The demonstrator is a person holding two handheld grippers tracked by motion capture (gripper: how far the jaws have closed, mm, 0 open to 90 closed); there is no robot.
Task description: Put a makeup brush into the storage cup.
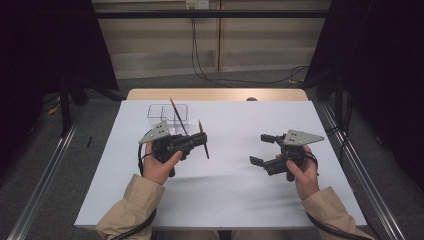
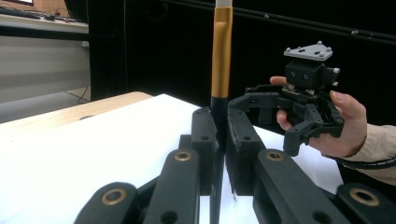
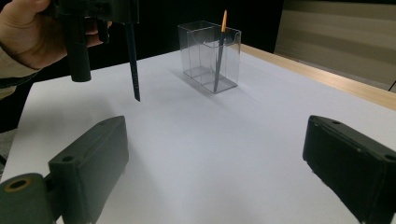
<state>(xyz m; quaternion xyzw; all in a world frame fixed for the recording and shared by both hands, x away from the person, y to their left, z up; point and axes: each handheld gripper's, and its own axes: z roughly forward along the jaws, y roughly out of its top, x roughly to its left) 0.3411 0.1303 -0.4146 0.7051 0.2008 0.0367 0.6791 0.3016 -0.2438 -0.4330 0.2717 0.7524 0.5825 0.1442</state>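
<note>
The left gripper clamps its 2 black jaws on a pencil-like stick — gold band above, dark shaft below — standing upright. Beyond it, over the white table, a hand holds the right gripper, jaws apart.

Pen top cut off by the upper edge in the left gripper view, left hand cropped at the right gripper view's corner, far wall sockets too small to read
</note>
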